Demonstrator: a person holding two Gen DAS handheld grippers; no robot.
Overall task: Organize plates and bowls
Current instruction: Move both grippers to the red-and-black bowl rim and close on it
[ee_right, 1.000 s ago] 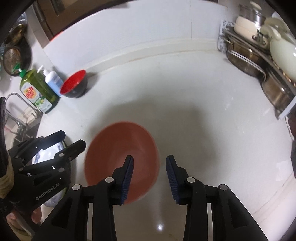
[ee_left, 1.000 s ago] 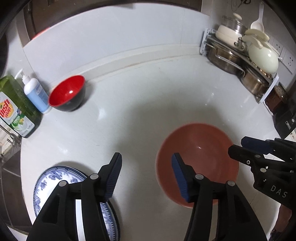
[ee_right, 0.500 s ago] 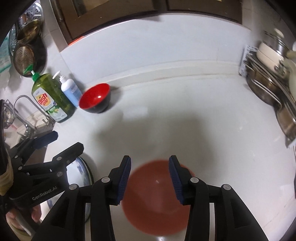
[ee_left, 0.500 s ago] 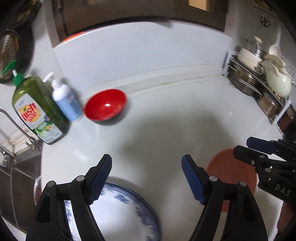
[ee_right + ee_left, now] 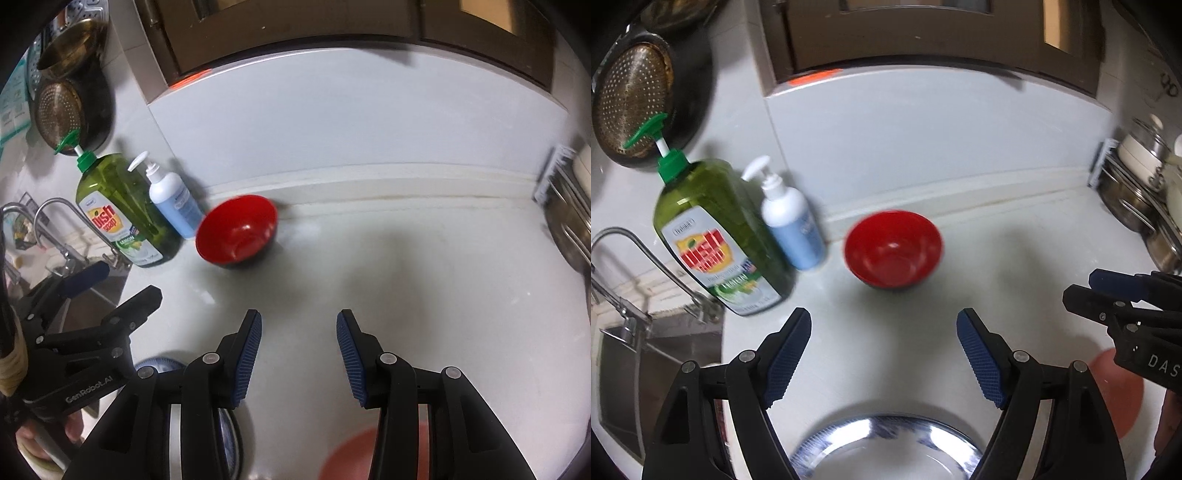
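A red bowl [image 5: 893,248] with a black outside stands on the white counter near the back wall, ahead of my left gripper [image 5: 882,358], which is open and holds nothing. Under that gripper lies a blue-and-white patterned plate [image 5: 886,450]. A terracotta plate [image 5: 1119,391] lies flat at the right, partly behind my right gripper [image 5: 1082,286]. In the right wrist view the red bowl [image 5: 237,229] is ahead and to the left, my right gripper [image 5: 299,354] is open and empty, the terracotta plate [image 5: 354,458] is beneath it, and the blue-and-white plate [image 5: 229,435] shows at lower left.
A green dish soap bottle [image 5: 716,236] and a white-and-blue pump bottle [image 5: 792,225] stand left of the bowl. A tap [image 5: 631,266] and sink [image 5: 617,373] lie at the far left. A rack of pots [image 5: 1145,192] fills the right corner. Strainers [image 5: 59,107] hang on the wall.
Both grippers have tilted up and pulled back: the red bowl and bottles now sit mid-frame and both plates have slid to the bottom edges. The left gripper's jaws have opened wider.
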